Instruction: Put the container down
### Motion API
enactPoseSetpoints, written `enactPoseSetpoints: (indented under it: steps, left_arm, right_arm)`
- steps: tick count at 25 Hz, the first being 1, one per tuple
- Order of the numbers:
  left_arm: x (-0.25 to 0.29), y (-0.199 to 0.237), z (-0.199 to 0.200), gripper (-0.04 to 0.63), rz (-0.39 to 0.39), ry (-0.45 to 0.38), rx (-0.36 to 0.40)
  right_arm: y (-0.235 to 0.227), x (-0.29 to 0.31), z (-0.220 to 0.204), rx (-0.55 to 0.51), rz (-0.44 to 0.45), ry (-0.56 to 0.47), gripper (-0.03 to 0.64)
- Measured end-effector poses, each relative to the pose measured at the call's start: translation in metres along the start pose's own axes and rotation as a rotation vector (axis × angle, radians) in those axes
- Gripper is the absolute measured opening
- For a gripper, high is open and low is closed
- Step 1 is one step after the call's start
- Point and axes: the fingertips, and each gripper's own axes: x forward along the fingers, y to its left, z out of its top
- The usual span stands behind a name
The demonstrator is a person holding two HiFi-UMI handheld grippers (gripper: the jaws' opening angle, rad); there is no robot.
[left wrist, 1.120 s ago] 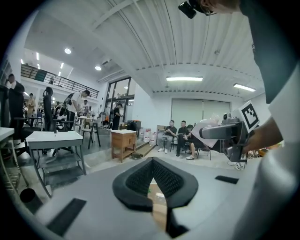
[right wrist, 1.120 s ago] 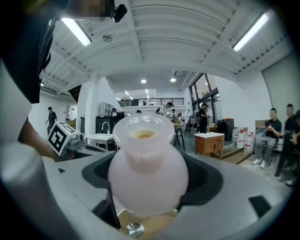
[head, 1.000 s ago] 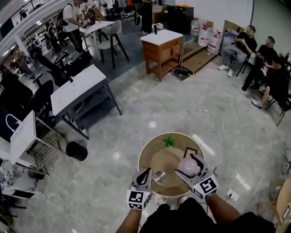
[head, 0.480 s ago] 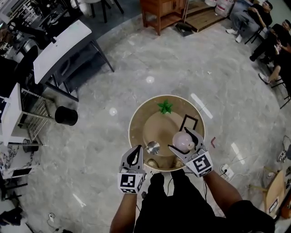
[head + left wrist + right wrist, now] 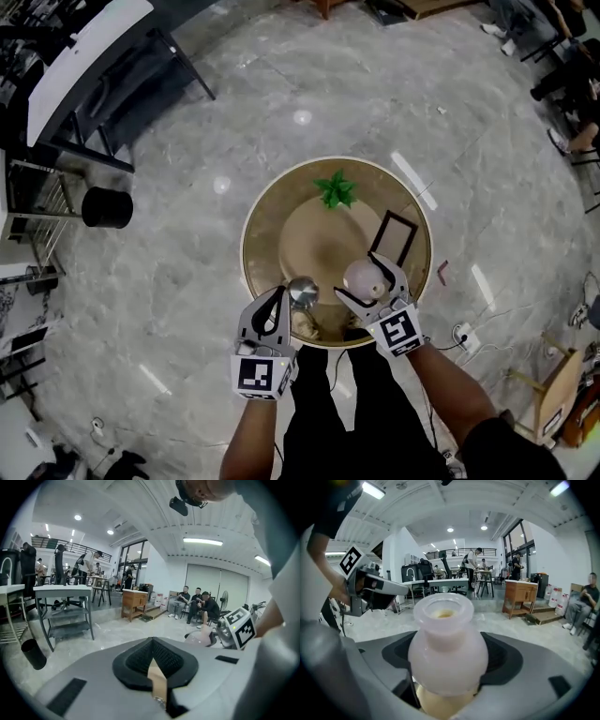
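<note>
A pale pink, round-bodied container [image 5: 361, 277] with a wide open neck [image 5: 446, 639] sits between the jaws of my right gripper [image 5: 367, 281] [image 5: 447, 667], which is shut on its belly. It is held upright over the near right part of a round brown table [image 5: 267, 220]. Whether its base touches the tabletop is hidden. My left gripper [image 5: 275, 305] [image 5: 154, 667] hovers at the table's near left edge with its jaws together, nothing held. In the left gripper view, the container [image 5: 199, 638] and the right gripper's marker cube [image 5: 240, 625] show off to the right.
On the table stand a small green plant [image 5: 336, 189], a black frame [image 5: 395, 234] and a shiny round metal piece [image 5: 302, 291] beside my left gripper. A black bin [image 5: 106, 207] and grey tables [image 5: 84, 56] are on the left; a power strip [image 5: 460, 334] lies on the floor.
The head view has tilted further down, so the table sits higher and larger in the picture. The right gripper still holds the container; both grippers keep their places over the table.
</note>
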Motion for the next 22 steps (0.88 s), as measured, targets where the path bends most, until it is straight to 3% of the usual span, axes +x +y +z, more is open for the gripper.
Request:
enactPoseSetpoints:
  steps: [10, 16, 22]
  left_arm:
    - [0.03, 0.005, -0.061, -0.003, 0.005, 0.029, 0.006]
    - [0.031, 0.009, -0.095, -0.003, 0.006, 0.083, -0.008]
    - [0.047, 0.015, -0.1, -0.003, 0.021, 0.062, -0.011]
  right_arm:
    - [-0.002, 0.057, -0.138, 0.001, -0.009, 0.189, 0.405]
    - [0.003, 0.067, -0.189, 0.019, -0.017, 0.269, 0.405]
    - [0.007, 0.077, -0.217, 0.007, -0.021, 0.325, 0.405]
